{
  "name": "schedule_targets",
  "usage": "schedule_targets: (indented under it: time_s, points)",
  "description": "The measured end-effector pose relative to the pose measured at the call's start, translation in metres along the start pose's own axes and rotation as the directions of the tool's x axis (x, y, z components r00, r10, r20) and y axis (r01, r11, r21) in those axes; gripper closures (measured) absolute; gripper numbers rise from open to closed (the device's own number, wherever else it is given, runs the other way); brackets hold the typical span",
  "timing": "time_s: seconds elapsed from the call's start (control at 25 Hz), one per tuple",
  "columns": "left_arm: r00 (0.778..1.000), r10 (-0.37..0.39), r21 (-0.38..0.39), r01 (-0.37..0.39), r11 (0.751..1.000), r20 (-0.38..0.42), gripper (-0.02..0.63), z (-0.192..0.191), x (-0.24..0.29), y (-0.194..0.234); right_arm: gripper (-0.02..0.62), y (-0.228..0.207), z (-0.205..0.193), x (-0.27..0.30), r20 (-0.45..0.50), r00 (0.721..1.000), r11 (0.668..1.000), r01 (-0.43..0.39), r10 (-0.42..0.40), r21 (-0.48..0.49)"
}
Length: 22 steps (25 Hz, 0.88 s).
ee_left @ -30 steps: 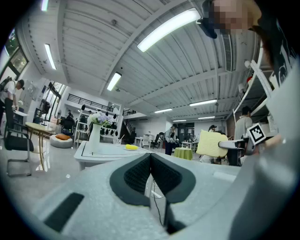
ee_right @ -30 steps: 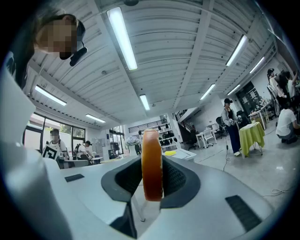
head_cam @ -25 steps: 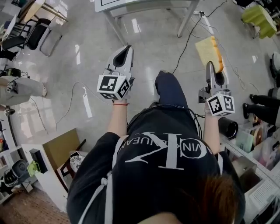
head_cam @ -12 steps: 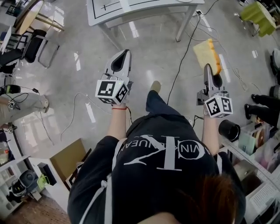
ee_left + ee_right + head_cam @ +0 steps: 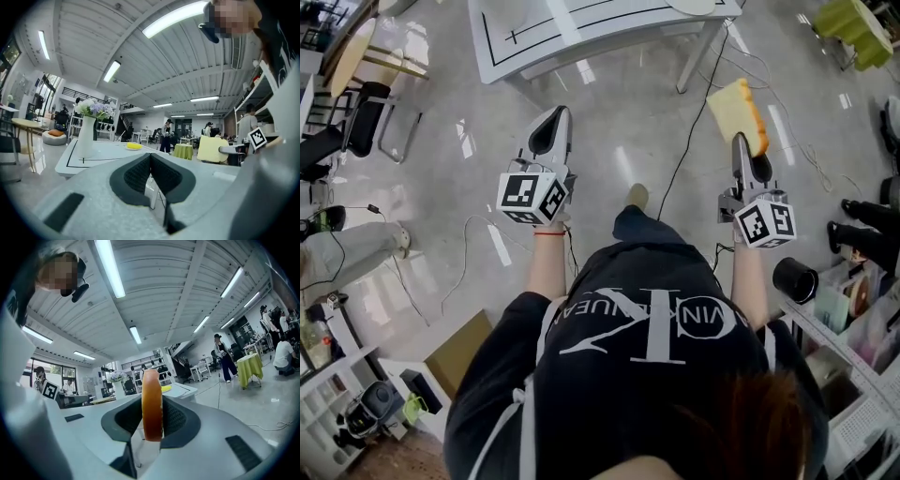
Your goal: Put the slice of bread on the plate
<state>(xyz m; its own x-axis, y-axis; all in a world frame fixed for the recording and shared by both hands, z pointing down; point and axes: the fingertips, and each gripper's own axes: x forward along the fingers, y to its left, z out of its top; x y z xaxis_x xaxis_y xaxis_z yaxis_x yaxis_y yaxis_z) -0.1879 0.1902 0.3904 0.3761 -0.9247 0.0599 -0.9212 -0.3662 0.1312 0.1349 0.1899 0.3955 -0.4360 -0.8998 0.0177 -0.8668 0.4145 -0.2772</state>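
The head view's top edge cuts off the bench [image 5: 581, 28], leaving only a sliver of the plate [image 5: 703, 6]. In the left gripper view, the yellow thing [image 5: 134, 146] on that plate is too small to identify. In the right gripper view, the slice of bread [image 5: 152, 390] is seen edge-on, its face hidden.

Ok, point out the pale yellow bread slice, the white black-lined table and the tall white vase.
Pale yellow bread slice [image 5: 731, 111]: head view, flat face.
White black-lined table [image 5: 534, 42]: head view, bare top.
Tall white vase [image 5: 86, 138]: left gripper view, body.
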Motion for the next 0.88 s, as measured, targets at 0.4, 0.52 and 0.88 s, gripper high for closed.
schedule_targets:
  time_s: [0.4, 0.52, 0.88]
  points:
    - [0.998, -0.061, 0.068, 0.063, 0.996, -0.031, 0.595, 0.019, 0.058, 0.026, 0.495, -0.026, 0.000, 0.055, 0.002, 0.999, 0.999, 0.041, -0.041, 0.035]
    - [0.999, -0.049, 0.070, 0.051, 0.996, -0.019, 0.595, 0.023, 0.064, 0.038, 0.495, -0.028, 0.004, 0.072, 0.015, 0.999, 0.999, 0.034, -0.034, 0.030]
    - [0.994, -0.109, 0.062, 0.108, 0.992, 0.002, 0.595, 0.037, 0.105, 0.034, 0.495, -0.024, 0.016, 0.083, 0.038, 0.999, 0.999, 0.028, -0.030, 0.037]
